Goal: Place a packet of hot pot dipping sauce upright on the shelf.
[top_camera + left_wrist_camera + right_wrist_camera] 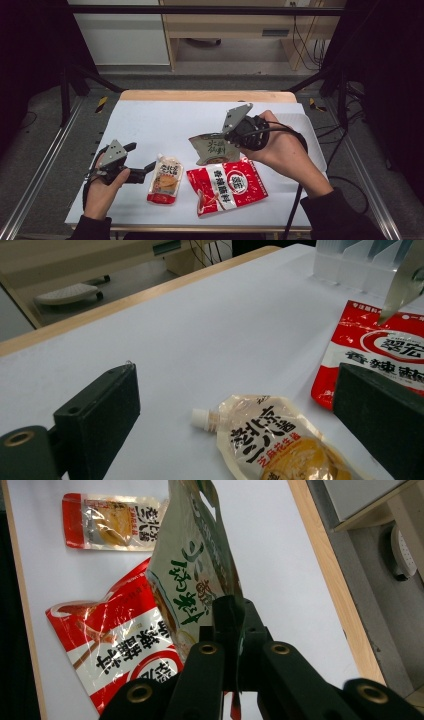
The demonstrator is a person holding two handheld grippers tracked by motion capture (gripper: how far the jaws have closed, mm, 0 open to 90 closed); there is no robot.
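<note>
Nearest the person, the red seasoning packet (226, 185) is lying flat on the white table (165, 120), and everything else can be placed from it. Just beside its left edge the spouted sauce pouch (165, 179) is lying flat, cap pointing away from the person. Left of that pouch the left gripper (142, 160) is hovering low with its jaws standing wide apart and nothing between them; in the left gripper view the spouted pouch (280, 445) is sitting on the table between and beyond the two black jaws, untouched.

Just past the red packet's far edge, the right gripper (227, 136) is holding a pale green-lettered pouch (210, 149) in the air, jaws pinched together on its edge, the pouch (195, 575) hanging over the red packet (120, 650).

Judging from this, the lifting of the green-lettered pouch is under way while the left hand is lining up on the spouted pouch. The next move is calling for the left jaws to be lowered around that pouch and closed near its neck.
</note>
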